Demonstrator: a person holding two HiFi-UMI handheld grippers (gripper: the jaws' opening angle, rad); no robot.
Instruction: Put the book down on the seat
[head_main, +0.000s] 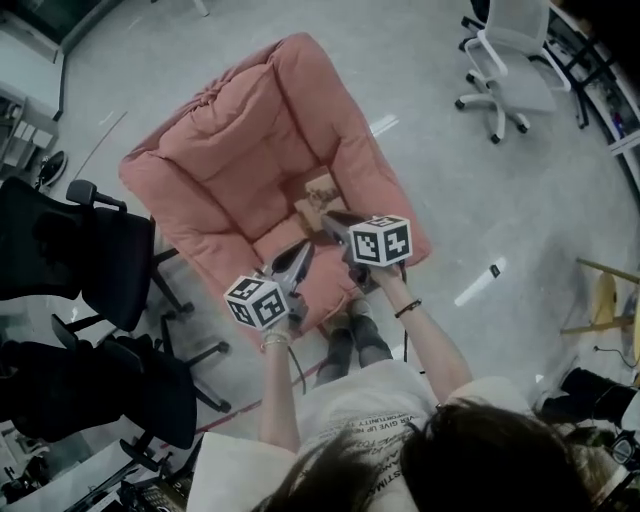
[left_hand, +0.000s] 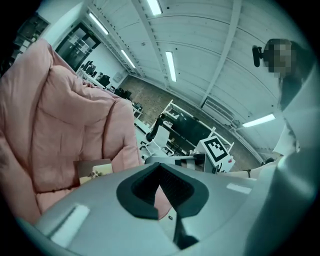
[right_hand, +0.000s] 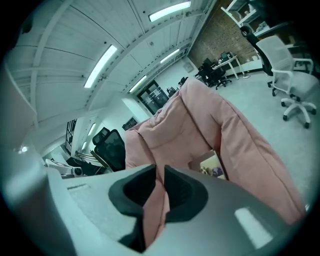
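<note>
The book (head_main: 320, 195) already rests on the pink seat (head_main: 240, 150) against its arm cushion (head_main: 365, 150), long axis roughly eleven-to-five. It lies at eleven o'clock from the nearer right gripper (head_main: 328, 215) and one o'clock from the left gripper (head_main: 303, 250). Both are empty, the left clenched, the right a slit apart. Only the gripper views show the book leaning cover-out; the head view half hides it.

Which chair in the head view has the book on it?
The pink armchair: the book lies on its seat cushion. No book shows on the black office chairs at left or the white office chair at top right.
</note>
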